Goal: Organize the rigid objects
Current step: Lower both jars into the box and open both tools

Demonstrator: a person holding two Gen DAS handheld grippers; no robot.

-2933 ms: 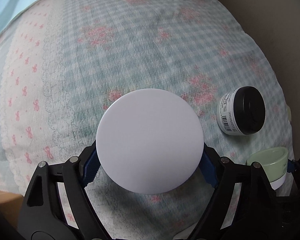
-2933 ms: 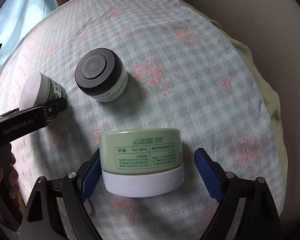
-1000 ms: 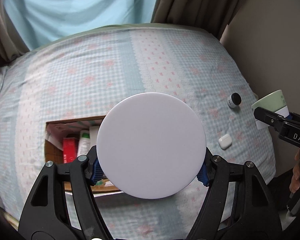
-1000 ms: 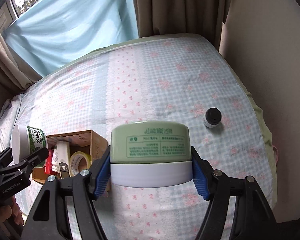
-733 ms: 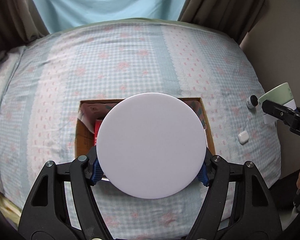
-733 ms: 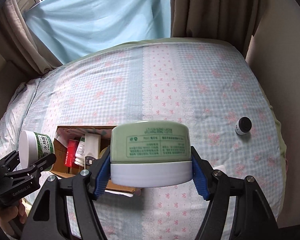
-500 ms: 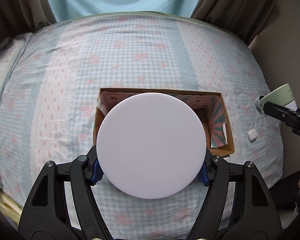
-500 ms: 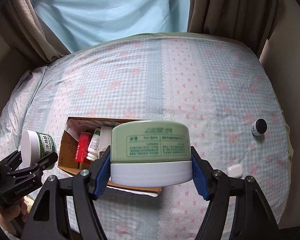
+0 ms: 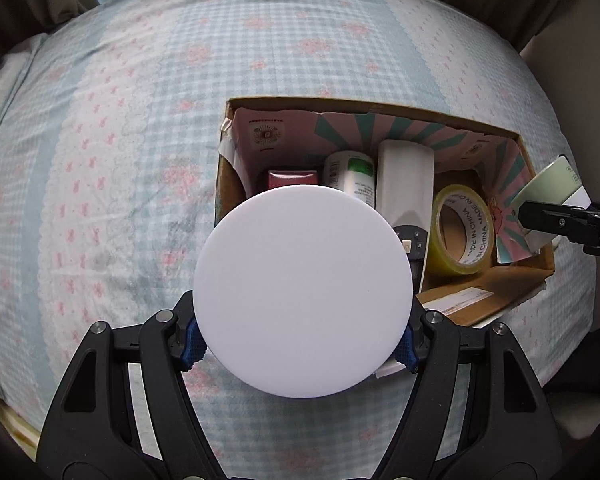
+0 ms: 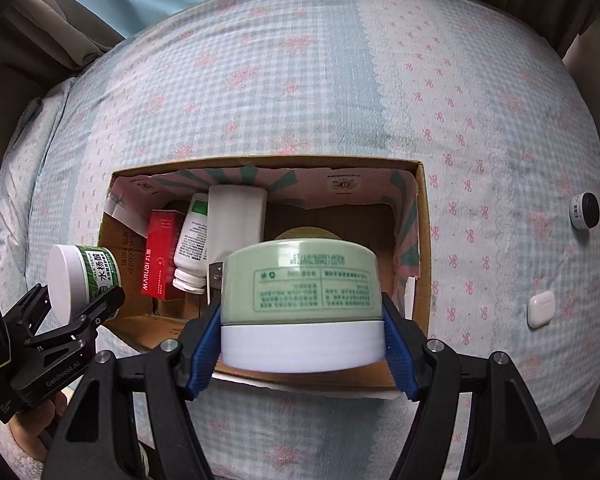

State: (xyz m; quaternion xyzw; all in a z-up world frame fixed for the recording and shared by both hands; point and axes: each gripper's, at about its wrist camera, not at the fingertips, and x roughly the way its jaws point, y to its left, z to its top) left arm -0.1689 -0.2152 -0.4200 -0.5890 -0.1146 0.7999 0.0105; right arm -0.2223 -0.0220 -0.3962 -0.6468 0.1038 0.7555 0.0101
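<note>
Checked bedspread (image 10: 320, 80), curtains (image 10: 52, 40) seemingly behind; jaws pinch white-lidded jar (image 9: 302, 296), green jar (image 10: 302, 280).

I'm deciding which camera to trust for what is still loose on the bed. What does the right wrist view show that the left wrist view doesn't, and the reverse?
Only the right wrist view shows the black-lidded jar and the white earbud case lying on the bedspread, outside the box.

Only the left wrist view shows the whole tape roll; the green jar mostly hides it in the right view.

Both show the cardboard box, its red carton and white bottle, and each claw shut on a jar.
</note>
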